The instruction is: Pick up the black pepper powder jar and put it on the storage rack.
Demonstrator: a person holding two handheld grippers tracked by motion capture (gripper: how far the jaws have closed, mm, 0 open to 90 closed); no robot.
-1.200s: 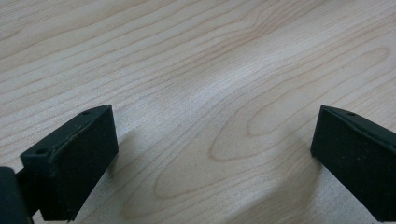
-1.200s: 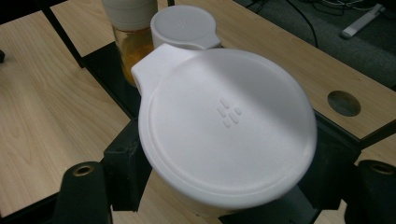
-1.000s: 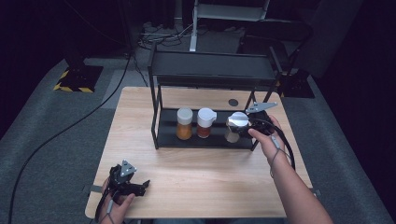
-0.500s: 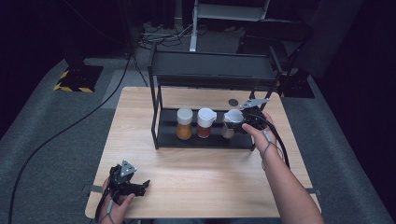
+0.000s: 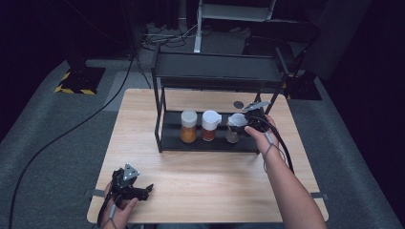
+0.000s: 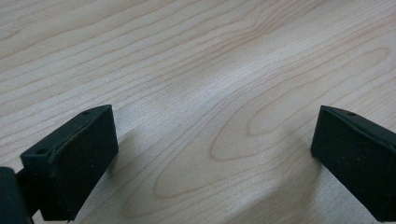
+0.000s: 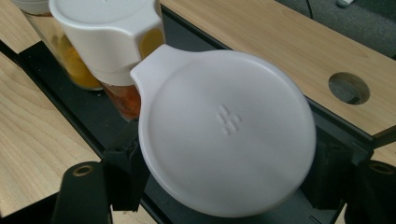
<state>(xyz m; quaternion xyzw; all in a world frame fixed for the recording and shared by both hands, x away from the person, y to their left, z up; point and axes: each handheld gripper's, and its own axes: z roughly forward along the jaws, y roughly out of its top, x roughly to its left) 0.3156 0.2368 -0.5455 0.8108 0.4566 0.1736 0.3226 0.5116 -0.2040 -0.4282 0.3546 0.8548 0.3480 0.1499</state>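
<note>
High view: your right gripper (image 5: 244, 125) sits at the rack's (image 5: 215, 76) lower shelf, jaws clamped either side of the white-lidded jar (image 7: 226, 135), 3rd in row, just beside the middle jar (image 5: 210, 125). Grip below lid, prob. to keep it upright. Left gripper (image 5: 138, 191) parked on table (image 5: 200, 176), jaws wide apart, holding nothing.

The white-lidded spice jar (image 5: 234, 128) stood upright on the rack's lower shelf (image 5: 210, 143), at three o'clock of two similar jars.
</note>
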